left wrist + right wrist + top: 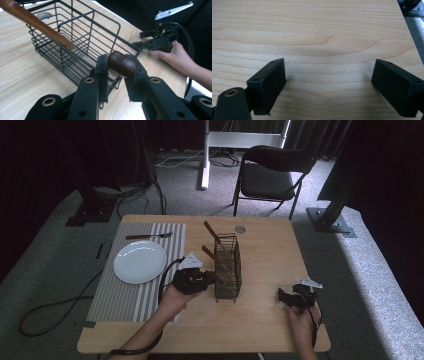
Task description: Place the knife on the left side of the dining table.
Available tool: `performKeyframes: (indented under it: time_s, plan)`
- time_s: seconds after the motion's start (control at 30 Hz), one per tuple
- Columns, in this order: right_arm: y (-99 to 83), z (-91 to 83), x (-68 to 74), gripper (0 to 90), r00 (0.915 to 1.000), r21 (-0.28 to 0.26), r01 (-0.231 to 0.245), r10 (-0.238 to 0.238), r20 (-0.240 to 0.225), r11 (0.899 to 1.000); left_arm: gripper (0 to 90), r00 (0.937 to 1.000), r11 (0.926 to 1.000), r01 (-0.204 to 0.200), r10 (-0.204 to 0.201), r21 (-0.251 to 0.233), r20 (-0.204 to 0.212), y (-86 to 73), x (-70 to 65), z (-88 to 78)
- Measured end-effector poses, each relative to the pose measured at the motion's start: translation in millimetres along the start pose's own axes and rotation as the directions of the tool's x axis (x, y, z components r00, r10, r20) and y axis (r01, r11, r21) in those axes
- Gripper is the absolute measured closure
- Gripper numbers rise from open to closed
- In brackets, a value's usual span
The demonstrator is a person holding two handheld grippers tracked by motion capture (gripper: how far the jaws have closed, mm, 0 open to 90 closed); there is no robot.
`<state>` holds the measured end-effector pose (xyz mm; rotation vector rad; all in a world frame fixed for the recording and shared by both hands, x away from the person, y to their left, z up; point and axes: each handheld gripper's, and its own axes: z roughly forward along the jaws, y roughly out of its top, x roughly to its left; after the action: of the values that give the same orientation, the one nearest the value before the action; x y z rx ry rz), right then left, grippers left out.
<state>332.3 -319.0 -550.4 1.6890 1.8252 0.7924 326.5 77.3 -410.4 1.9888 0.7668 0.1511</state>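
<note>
Left hand-held gripper (117, 72): jaws clamped on the rounded dark-brown wooden handle end (121, 64) of a utensil, pads pressing it from both sides. In the high view this left hand-held gripper (207, 279) sits just beside the near left side of the black wire caddy (228, 267), with the held handle at the caddy's edge; whether the handle touches the wire, cannot tell. Caddy (75, 47) stands upright on the bench (270, 260), roughly mid-bench. A second wooden handle (35, 21) leans tilted across the caddy's top; in the high view two brown handles (212, 232) stick up and lean left out of it.

Right hand-held gripper (329, 85): jaws spread wide, nothing between them, bare bench wood (317, 37) under them. In the high view the right hand-held gripper (287, 296) is near the bench's right front, well apart from the caddy, held in the person's hand (301, 324).

Further out: striped placemat (125, 290) on the left of the bench, white plate (140, 262) on it, fork (148, 236) lying behind the plate. Small round grey thing (240, 229) near the far edge. Black folding chair (272, 175) beyond the bench.
</note>
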Motion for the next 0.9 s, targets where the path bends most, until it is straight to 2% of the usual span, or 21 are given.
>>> performKeyframes:
  time_s: [0.23,0.4,0.43,0.63,0.73,0.9]
  plan:
    - [0.0,0.0,0.0,11.5,1.0000,0.001,-0.001,0.001,0.000,1.000,75.3,0.9998,0.9997,-0.020,0.020,-0.011,0.007,8.8,-0.9,5.3]
    - [0.0,-0.1,0.0,11.5,1.0000,0.001,0.000,0.000,0.000,1.000,75.4,0.9998,0.9997,-0.018,0.018,-0.018,0.006,12.9,-0.8,5.6]
    - [0.0,-0.1,0.0,11.5,1.0000,0.001,-0.001,0.001,-0.001,1.000,75.4,0.9996,0.9990,-0.026,0.026,-0.037,-0.009,15.6,-1.2,3.0]
    - [0.0,-0.1,0.0,11.5,1.0000,0.002,-0.001,0.001,0.000,1.000,75.4,0.9994,0.9982,-0.032,0.031,-0.052,-0.016,22.8,-1.6,-4.0]
    - [0.0,-0.1,0.0,11.5,1.0000,0.001,0.000,0.000,0.000,1.000,75.4,0.9980,0.9970,-0.057,0.055,-0.054,-0.030,30.1,-4.8,-14.1]
    - [0.0,-0.1,0.1,11.5,1.0000,0.001,-0.003,0.003,-0.001,1.000,75.4,0.9984,0.9967,-0.051,0.049,-0.063,-0.028,33.5,-4.1,-24.9]
